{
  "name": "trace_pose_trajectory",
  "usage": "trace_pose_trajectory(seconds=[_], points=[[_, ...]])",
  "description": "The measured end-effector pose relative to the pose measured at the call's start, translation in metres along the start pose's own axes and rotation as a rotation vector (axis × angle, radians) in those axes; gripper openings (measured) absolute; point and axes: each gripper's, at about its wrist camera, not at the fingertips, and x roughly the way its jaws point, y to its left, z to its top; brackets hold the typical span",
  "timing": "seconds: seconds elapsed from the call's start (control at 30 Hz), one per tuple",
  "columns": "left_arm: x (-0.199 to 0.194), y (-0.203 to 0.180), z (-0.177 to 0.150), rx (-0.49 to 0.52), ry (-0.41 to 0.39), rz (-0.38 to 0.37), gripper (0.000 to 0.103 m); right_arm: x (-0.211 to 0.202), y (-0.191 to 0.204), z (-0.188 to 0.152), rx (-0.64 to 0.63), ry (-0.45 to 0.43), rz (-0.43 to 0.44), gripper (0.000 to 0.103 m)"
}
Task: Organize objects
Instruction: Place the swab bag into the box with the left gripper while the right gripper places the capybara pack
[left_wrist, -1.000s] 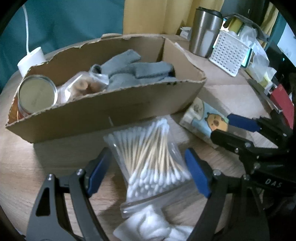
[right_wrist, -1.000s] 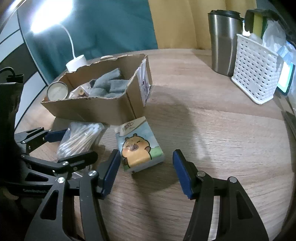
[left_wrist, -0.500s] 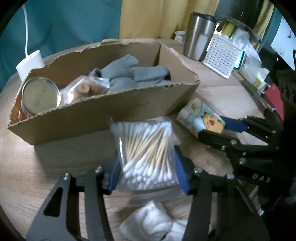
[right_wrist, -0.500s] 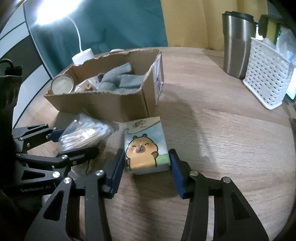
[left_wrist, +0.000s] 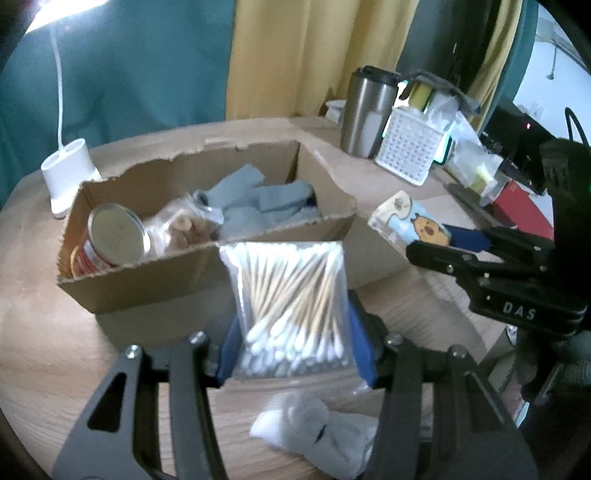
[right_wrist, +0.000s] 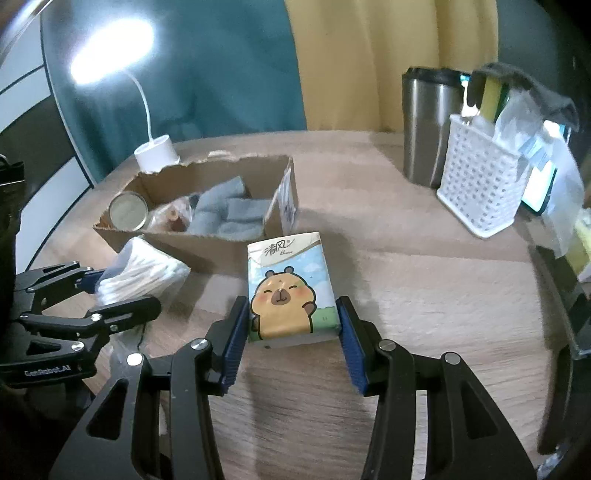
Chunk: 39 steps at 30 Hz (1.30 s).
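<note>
The cardboard box (left_wrist: 207, 273) served as the landmark, standing open-topped on the wooden table (right_wrist: 424, 280) with a tin can (left_wrist: 114, 236), a small clear bag of brown pieces (left_wrist: 184, 229) and grey cloths (left_wrist: 258, 203) already inside. Just in front of its near wall, the left gripper (left_wrist: 295, 347) was pinching a clear bag of cotton swabs (left_wrist: 291, 291) across its lower end, the blue pads pressed against both sides of the bag, which appeared lifted off the table and stood up against the box's front wall in that view. To the right of the box's front corner, the right gripper (right_wrist: 291, 336) was clamped on a tissue pack (right_wrist: 288, 291) printed with a cartoon animal, pads bearing on its two long sides near the lower end, the pack tilted up toward the box. Both items looked light and soft. The swab bag was slick film over loose sticks, so it would likely sag or slide if gripped at a thin edge; a hold across the packed middle seemed safer. The tissue pack would compress under pressure yet keep its shape, and its long sides offered the firmest purchase. A wad of white cotton pads (left_wrist: 314, 432) lay in front of the box beneath the left gripper, still to be tidied. A steel tumbler (right_wrist: 428, 125) and white basket (right_wrist: 484, 184) stood well beyond the box's right end.
</note>
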Motion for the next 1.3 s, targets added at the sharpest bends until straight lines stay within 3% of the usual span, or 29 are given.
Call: trace_pose_trajectory(seconds=[0.67,1.3], points=[[-0.01,0.032,0.036,-0.039,-0.068,0.008,0.052,-0.002,0.032,0.045,-0.046,-0.051,0.022,0.049],[0.033,0.046,0.062,-0.079,-0.034,0.023,0.052,0.039,0.039,0.074,-0.065,-0.024,0.083,0.049]])
